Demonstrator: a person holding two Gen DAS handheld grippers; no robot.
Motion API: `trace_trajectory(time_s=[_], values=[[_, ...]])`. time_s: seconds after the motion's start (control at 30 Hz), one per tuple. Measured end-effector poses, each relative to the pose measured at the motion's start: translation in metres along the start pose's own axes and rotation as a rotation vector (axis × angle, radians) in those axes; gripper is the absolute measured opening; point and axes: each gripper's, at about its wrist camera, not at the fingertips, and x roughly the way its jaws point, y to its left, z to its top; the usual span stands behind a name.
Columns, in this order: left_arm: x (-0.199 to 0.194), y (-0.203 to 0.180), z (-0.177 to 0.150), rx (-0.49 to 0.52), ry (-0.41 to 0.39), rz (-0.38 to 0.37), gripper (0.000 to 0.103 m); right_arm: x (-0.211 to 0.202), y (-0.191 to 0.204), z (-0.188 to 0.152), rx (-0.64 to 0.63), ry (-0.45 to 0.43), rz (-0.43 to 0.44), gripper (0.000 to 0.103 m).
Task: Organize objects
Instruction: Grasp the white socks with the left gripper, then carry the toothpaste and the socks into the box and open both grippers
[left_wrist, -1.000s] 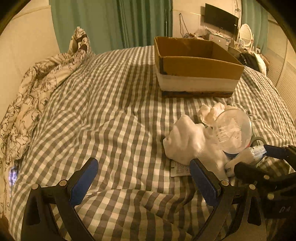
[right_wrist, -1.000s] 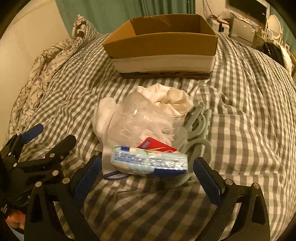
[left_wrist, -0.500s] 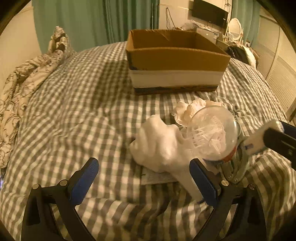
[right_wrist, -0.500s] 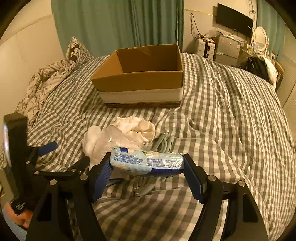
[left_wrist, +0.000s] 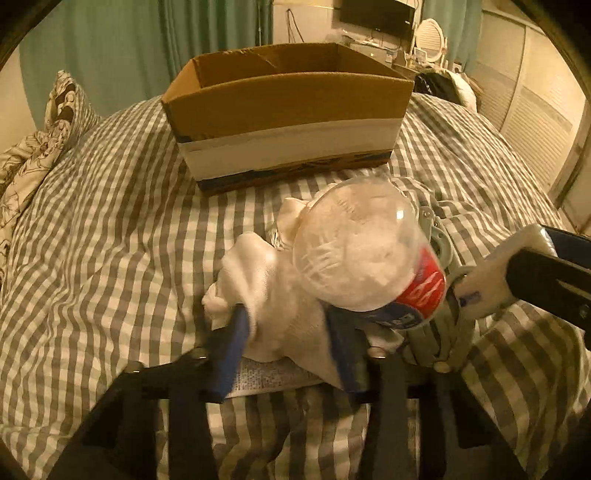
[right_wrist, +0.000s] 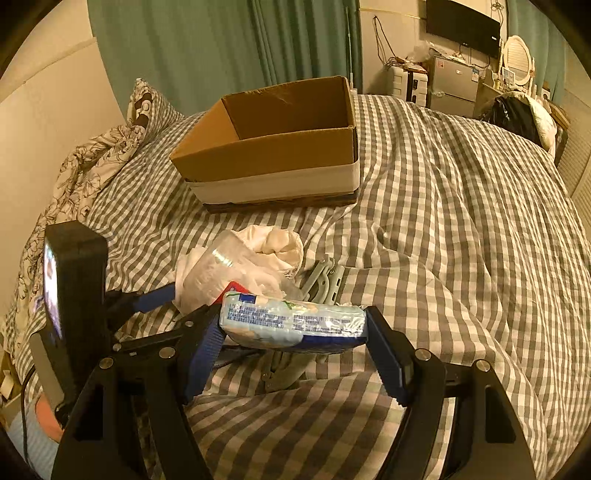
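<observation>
A white cloth (left_wrist: 280, 306) lies on the checked bed cover, and my left gripper (left_wrist: 288, 343) is closing around it, its blue pads pressing into the fabric from both sides. A clear plastic cup (left_wrist: 362, 258) with a red label leans against that cloth. My right gripper (right_wrist: 291, 332) is shut on a pale blue tissue pack (right_wrist: 295, 321), held crosswise just above the bed. The open cardboard box (right_wrist: 273, 155) stands beyond the pile. The tissue pack (left_wrist: 484, 280) also shows at the right edge of the left wrist view.
A crumpled cream cloth (right_wrist: 273, 243) and grey plastic clips (right_wrist: 325, 277) lie in the pile behind the cup. A floral duvet (right_wrist: 85, 166) is bunched along the wall on the left. To the right stretches bare checked bed cover (right_wrist: 461, 221). Furniture stands past the bed.
My left gripper came forward onto the white cloth and its jaws narrowed around it. My right gripper closed on the tissue pack and lifted it off the bed.
</observation>
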Motion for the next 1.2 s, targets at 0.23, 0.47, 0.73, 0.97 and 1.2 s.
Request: trace_trajectory(time_s=[0.23, 0.47, 0.73, 0.97, 1.2], values=[[-0.025, 0.017, -0.006, -0.045, -0.015, -0.021, 0.018, -0.009, 0.011, 0.0, -0.036, -0.018, -0.031, 0.074], [-0.063, 0.032, -0.007, -0.086, -0.072, -0.019, 0.001, -0.029, 0.031, 0.0, -0.084, -0.055, -0.042, 0.074], [-0.108, 0.043, 0.004, -0.1, -0.165, -0.025, 0.001, -0.046, 0.051, 0.001, -0.125, -0.089, -0.029, 0.074], [-0.13, 0.042, 0.034, -0.074, -0.223, -0.031, 0.001, -0.057, 0.048, 0.018, -0.124, -0.127, -0.016, 0.074], [-0.139, 0.039, 0.092, -0.019, -0.283, -0.02, 0.001, -0.067, 0.041, 0.07, -0.116, -0.204, 0.007, 0.074]])
